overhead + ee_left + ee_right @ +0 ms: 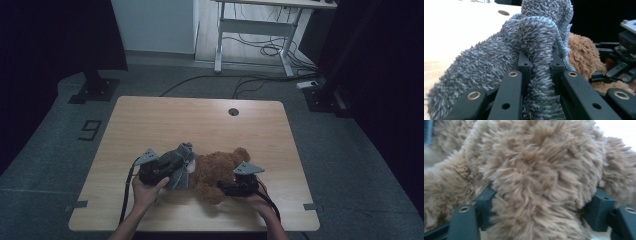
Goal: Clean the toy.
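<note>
Clearly the stuffed bear [220,172] lies on its side across the lower middle of the bench [200,120], its long axis running left to right in the high view, with a grey fuzzy garment [181,162] bunched at its left end. The left claw [162,170] sits at that left end, clamped tight on a fold of the garment [539,62]. The right claw [227,189] meets the bear from the lower right, its jaws standing apart around a brown limb [541,182]; I cannot tell if the pads press. Any pull would likely run along that axis, each claw at its own end.
</note>
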`<move>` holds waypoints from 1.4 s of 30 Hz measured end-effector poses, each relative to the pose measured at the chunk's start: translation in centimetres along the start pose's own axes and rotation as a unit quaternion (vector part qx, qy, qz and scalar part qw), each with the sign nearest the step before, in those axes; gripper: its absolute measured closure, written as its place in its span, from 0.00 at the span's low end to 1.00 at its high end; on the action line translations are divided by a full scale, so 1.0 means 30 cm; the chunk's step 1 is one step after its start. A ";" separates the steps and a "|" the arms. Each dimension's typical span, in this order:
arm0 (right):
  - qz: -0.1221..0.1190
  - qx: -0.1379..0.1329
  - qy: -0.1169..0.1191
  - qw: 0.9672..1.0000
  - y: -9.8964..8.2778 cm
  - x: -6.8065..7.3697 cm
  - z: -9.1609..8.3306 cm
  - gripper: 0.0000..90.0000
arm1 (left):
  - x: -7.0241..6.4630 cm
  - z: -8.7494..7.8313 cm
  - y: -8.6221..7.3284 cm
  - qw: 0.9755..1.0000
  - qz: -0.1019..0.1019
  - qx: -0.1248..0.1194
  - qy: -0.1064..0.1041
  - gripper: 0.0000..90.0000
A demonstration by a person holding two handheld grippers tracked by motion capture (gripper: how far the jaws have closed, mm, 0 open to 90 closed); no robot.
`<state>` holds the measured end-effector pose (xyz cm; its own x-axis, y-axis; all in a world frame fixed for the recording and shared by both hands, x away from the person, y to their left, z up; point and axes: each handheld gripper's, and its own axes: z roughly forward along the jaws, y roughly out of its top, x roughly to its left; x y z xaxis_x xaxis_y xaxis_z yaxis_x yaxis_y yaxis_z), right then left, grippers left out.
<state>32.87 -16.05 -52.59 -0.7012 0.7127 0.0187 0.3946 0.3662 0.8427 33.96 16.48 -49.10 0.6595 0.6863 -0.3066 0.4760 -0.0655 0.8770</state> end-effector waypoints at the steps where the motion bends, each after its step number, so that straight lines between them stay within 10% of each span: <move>1: -0.005 -0.005 -0.011 1.000 -0.001 -0.001 0.003 0.32 | 0.002 0.012 0.007 1.000 0.002 0.001 0.004 0.86; 7: -0.012 -0.032 -0.061 0.998 -0.003 -0.029 0.030 0.34 | 0.021 0.063 0.035 1.000 -0.002 -0.003 0.015 0.86; 14: -0.002 -0.051 -0.063 0.997 -0.017 -0.033 0.033 0.33 | 0.033 0.048 0.043 1.000 -0.013 -0.002 0.006 0.84; 24: 0.002 -0.053 -0.043 0.998 -0.030 -0.036 0.007 0.28 | 0.066 -0.167 0.044 0.997 0.008 0.027 0.068 0.84; 31: 0.000 -0.051 -0.046 0.998 -0.028 -0.030 0.006 0.28 | 0.137 -0.338 -0.078 0.986 0.003 0.080 0.146 0.80; 38: 0.005 -0.052 -0.047 0.998 -0.030 -0.027 0.006 0.27 | 0.165 -0.335 -0.144 0.974 -0.014 0.146 0.172 0.54; 39: 0.006 -0.052 -0.049 0.997 -0.029 -0.024 0.007 0.27 | 0.174 -0.319 -0.152 0.968 -0.014 0.172 0.180 0.47; 42: 0.006 -0.054 -0.050 0.997 -0.028 -0.025 0.012 0.27 | 0.168 -0.318 -0.146 0.970 0.002 0.160 0.186 0.34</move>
<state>33.29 -16.68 -53.50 -0.6320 0.7747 -0.0197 0.3327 0.2941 0.8960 29.65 27.13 -50.95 0.4353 0.8951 -0.0969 0.6685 -0.2492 0.7008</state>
